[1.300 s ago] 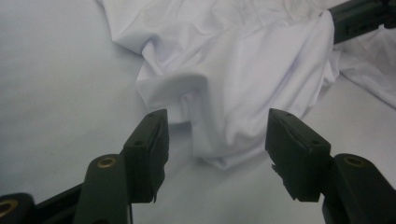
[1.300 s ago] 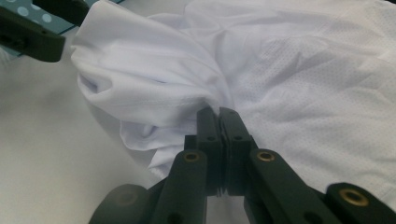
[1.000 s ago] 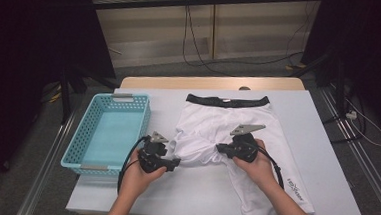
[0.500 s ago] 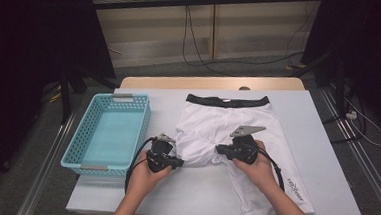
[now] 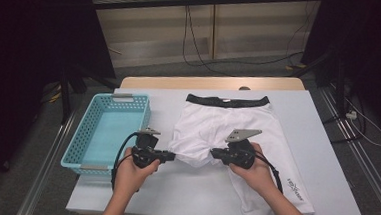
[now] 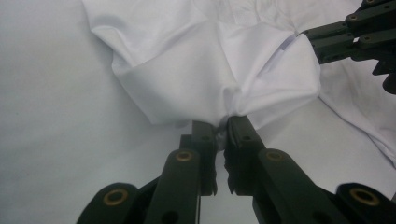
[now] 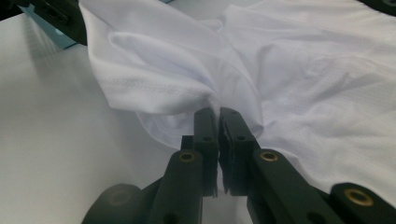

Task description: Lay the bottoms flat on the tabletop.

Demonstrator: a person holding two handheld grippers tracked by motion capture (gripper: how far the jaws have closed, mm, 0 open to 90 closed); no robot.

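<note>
White shorts (image 5: pixel 227 122) with a black waistband lie flat on the white table (image 5: pixel 183 197), waistband at the far side. My left gripper (image 5: pixel 172 156) pinches the bunched edge of the shorts' left leg; its jaws have just been closing with the cloth between them. In the left gripper view the shorts (image 6: pixel 210 60) gather into folds at the shut left gripper (image 6: pixel 222 125). My right gripper (image 5: pixel 214 152) is shut on the same leg's cloth nearer the crotch. In the right gripper view the shorts (image 7: pixel 289 70) rise slightly off the table at the right gripper (image 7: pixel 218 113).
A light blue plastic basket (image 5: pixel 129 97) stands at the table's left side, just beyond my left hand. The shorts' right leg runs toward the near right corner. Dark cables trail from both grippers. The floor and a wall with cables lie beyond the table.
My left gripper has closed on the edge of the shorts' left leg and lifted it a little. The right hand has stayed where it was.
</note>
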